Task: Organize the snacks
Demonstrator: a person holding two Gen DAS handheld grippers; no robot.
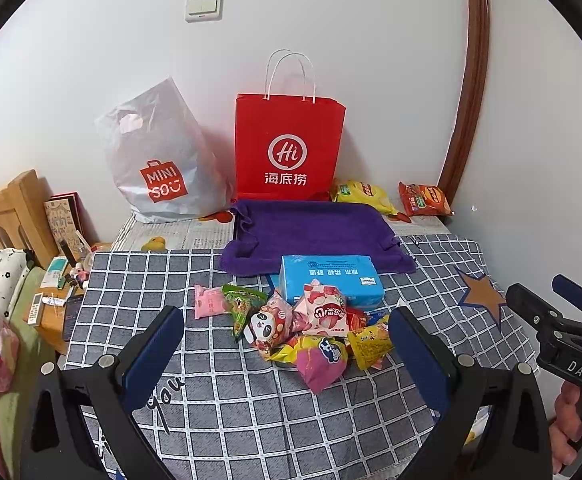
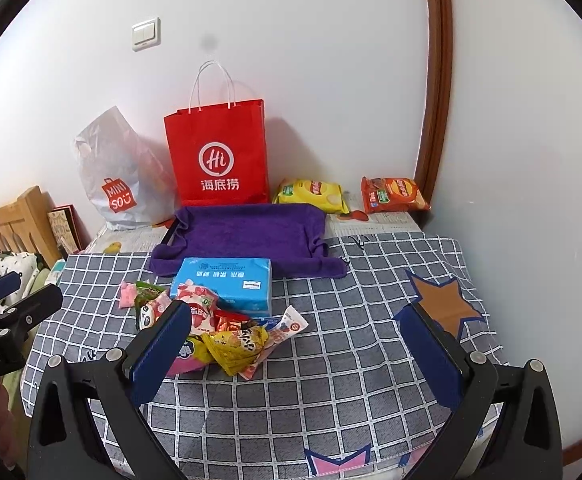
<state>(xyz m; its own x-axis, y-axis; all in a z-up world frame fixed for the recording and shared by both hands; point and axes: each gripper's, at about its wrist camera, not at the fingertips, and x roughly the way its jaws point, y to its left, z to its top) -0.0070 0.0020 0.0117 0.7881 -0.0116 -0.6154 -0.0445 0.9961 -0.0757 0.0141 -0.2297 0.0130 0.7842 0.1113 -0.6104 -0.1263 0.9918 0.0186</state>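
Both tools, left tool (image 1: 285,344) and right tool (image 2: 299,344), spread wide, grasping nothing. Snack pile (image 1: 307,332) mid-bench on checked cloth (image 1: 231,408), beside blue tissue pack (image 1: 331,284). Open cloth toward right edge; purple tray (image 1: 315,232) behind.

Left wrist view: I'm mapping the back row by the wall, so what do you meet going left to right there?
MINISO plastic bag → red paper bag → yellow chip bag → orange chip bag.
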